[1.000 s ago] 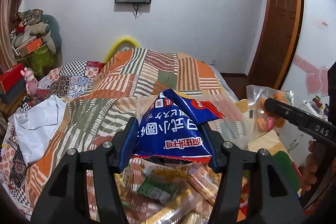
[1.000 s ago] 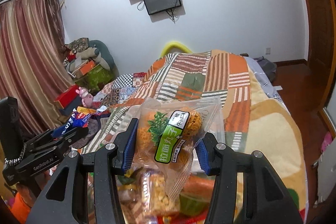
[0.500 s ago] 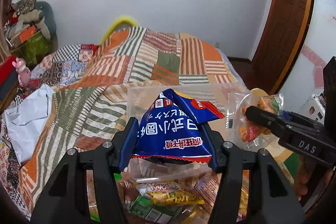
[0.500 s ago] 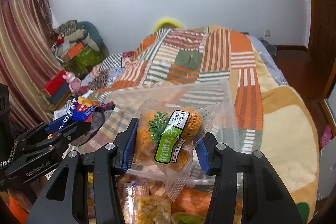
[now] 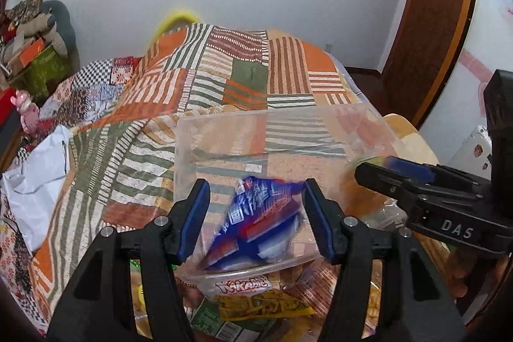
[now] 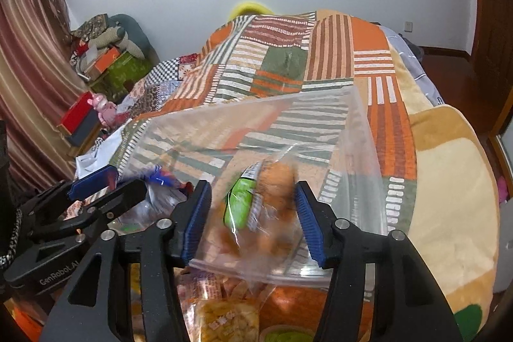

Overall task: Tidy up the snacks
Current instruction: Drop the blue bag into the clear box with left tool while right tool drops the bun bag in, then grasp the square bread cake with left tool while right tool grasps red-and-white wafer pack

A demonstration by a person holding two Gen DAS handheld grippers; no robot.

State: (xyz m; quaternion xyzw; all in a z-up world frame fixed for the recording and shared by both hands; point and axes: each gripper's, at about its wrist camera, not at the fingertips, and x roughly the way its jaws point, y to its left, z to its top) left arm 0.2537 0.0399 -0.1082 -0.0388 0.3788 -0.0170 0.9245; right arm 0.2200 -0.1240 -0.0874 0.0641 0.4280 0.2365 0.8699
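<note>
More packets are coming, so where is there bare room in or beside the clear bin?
The far half of the clear bin, behind the blue packet and the orange-snack bag, is bare. So is the quilt left of the bin, up to the white plastic bag. Crowded: the snack pile at the bin's near edge.

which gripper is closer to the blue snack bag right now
Left. The left gripper is open with the blue snack bag blurred between its fingers, over the clear bin. The right gripper is off to the side, around the orange snack bag.
</note>
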